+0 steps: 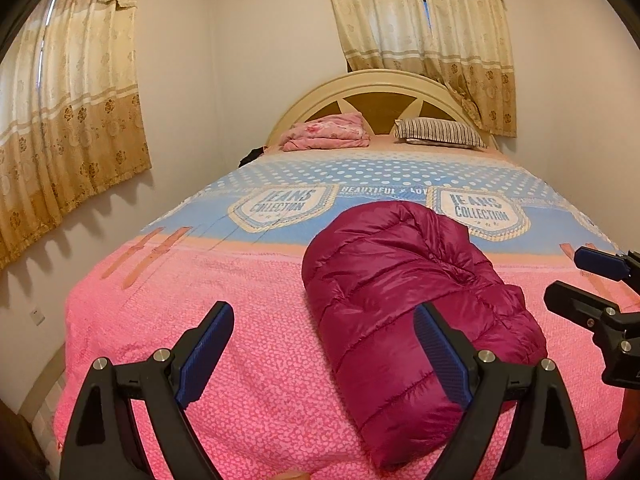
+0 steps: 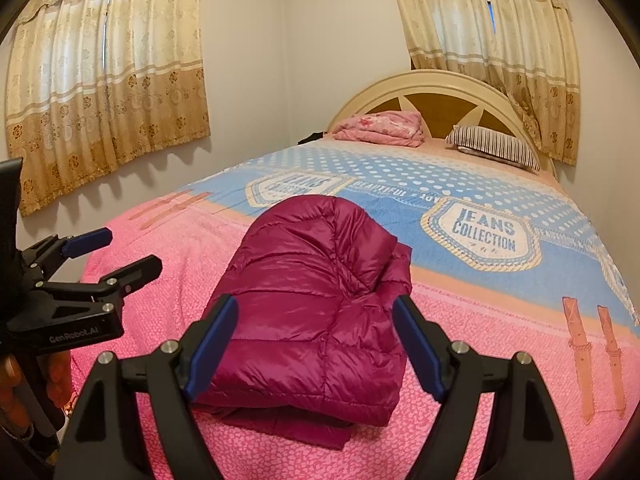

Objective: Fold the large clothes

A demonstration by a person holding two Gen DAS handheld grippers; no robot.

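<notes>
A magenta puffer jacket point(image 1: 404, 300) lies folded into a thick bundle on the pink foot end of the bed; it also shows in the right wrist view point(image 2: 312, 312). My left gripper point(image 1: 324, 352) is open and empty, held above the bed just left of and before the jacket. My right gripper point(image 2: 316, 344) is open and empty, held above the jacket's near edge. Each gripper shows in the other's view, the right one point(image 1: 576, 280) at the right edge, the left one point(image 2: 124, 252) at the left edge.
The bed's pink and blue cover point(image 1: 248, 360) reaches to a cream headboard point(image 1: 380, 84). A folded pink blanket point(image 1: 326, 130) and a striped pillow point(image 1: 438, 132) lie at the head. Curtains point(image 1: 68, 128) hang on the left wall and behind the headboard.
</notes>
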